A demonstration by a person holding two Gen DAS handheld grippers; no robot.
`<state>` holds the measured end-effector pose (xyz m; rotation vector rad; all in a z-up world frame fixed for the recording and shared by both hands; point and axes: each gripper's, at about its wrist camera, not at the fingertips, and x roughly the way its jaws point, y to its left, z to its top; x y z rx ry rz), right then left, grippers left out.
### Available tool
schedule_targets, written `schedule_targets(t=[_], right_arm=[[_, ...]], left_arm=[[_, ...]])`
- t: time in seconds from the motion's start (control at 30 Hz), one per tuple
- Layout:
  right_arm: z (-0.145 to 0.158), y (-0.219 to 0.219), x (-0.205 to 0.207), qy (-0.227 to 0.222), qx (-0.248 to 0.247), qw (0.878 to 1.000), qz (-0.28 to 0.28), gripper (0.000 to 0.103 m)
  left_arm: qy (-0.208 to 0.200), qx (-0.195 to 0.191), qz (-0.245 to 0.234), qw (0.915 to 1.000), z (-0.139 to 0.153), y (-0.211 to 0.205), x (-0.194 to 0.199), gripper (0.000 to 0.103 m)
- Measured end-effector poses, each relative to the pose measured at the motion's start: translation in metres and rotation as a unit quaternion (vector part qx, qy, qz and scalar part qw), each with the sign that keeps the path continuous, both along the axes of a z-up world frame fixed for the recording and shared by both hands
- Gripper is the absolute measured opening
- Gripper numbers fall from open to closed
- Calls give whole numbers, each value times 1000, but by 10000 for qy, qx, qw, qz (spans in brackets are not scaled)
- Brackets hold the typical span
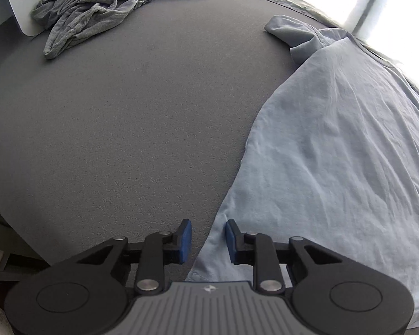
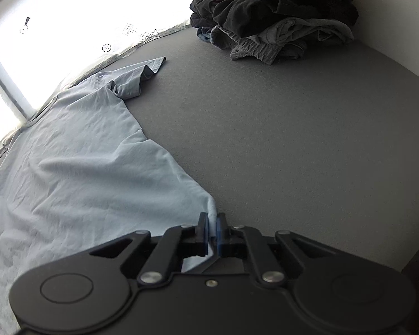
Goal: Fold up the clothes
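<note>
The right gripper (image 2: 212, 231) is clamped on a bottom corner of the light blue shirt (image 2: 78, 167), which spreads ahead and to its left over the grey table (image 2: 293, 139). The left gripper (image 1: 208, 241) is spread wide, its pads straddling the shirt's edge without gripping. A heap of grey clothes (image 1: 83, 11) lies far ahead to its left, and a stack of folded clothes (image 2: 273, 16) sits far beyond the right gripper.

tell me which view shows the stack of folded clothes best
The right wrist view: the stack of folded clothes sits at the far edge of the grey table, its dark, red and grey layers visible. The left wrist view does not show it.
</note>
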<state>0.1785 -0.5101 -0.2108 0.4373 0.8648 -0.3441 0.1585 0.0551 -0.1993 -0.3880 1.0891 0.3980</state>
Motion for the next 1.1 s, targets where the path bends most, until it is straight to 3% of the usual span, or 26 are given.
schedule_targets(t=[0.1,0.23,0.5,0.87,1.1], right_arm=[[4,3,-3,-105,-30,9999,-59,5],[15,1,-14,-308,9,9995,-110,5],[48,15,-43,-552,217,9982,92,5],[-6,23,-60,395,113,9991,95,5],[-4,32,-49,626,-291,9974,192,6]], left_arm=[[-175,-342,255,9989,0,6,-7,6],[-254,-135,210,9994,11,2,-15,1],[-535,-117,298,9981,45,8,-3,0],[-70,-273,405,9988,10,10,-11,1],[102,-180,216,9996,1,6,1,5]])
